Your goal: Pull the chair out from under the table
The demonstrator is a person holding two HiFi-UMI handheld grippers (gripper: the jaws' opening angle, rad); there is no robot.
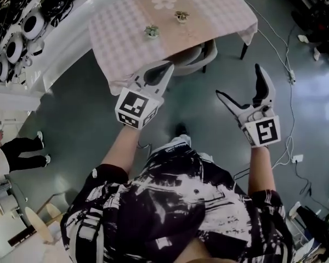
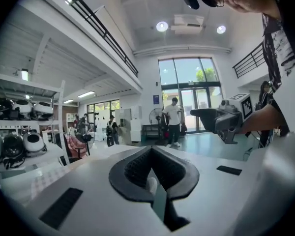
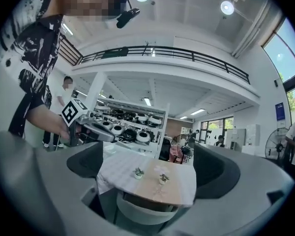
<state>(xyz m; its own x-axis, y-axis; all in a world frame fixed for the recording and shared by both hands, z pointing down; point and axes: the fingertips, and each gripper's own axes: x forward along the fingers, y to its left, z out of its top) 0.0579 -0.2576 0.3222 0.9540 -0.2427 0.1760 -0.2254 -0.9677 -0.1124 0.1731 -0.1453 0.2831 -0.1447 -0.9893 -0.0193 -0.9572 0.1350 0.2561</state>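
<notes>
The table (image 1: pixel 120 37) with a pale checked cloth stands ahead of me, and two small potted plants (image 1: pixel 151 32) sit on it. A grey chair (image 1: pixel 200 56) is tucked under its near edge, with only the curved backrest showing. My left gripper (image 1: pixel 168 67) is shut with nothing in it, just in front of the hanging cloth and left of the chair. My right gripper (image 1: pixel 238 81) hangs open over the floor, right of the chair and apart from it. In the right gripper view the chair (image 3: pixel 142 213) and table (image 3: pixel 120 168) lie far off between the open jaws (image 3: pixel 150 161).
White shelving (image 1: pixel 27 21) with round black-and-white helmets runs along the table's left side. Cables (image 1: pixel 288 64) and a power strip (image 1: pixel 297 158) trail over the grey floor at the right. A person's legs (image 1: pixel 22 147) show at the far left. Several people stand far off in the hall.
</notes>
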